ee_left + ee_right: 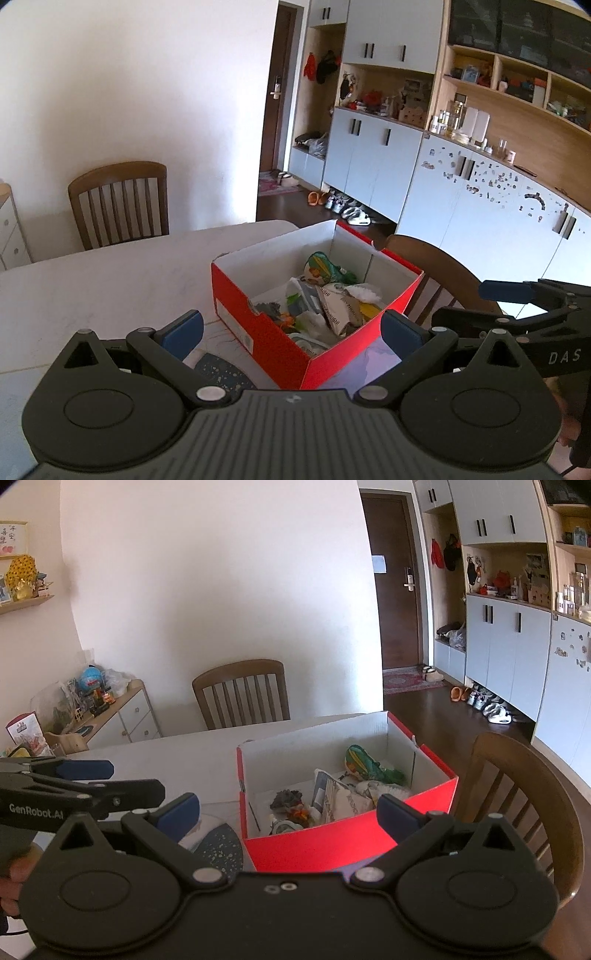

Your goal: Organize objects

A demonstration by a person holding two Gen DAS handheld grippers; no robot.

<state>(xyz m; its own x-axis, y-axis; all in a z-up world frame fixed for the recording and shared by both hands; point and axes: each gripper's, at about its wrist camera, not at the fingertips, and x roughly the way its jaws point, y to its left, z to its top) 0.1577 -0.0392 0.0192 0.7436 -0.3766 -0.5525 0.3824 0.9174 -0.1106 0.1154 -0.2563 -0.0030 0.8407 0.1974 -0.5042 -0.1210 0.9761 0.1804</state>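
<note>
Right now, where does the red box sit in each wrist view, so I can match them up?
Left wrist: red box at lower centre, one corner toward the camera, between the open left gripper fingers.
Right wrist: red box at lower centre-right, long side toward the camera, between the open right gripper fingers.
Shared landmark: the slatted wooden chair against the white wall.

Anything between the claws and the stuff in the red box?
Nothing visible. The red box is open-topped with no lid; both the left claw and the right claw are open and empty, held before its near wall. Only that wall lies between them and the loose items, so entry from above looks clear.
</note>
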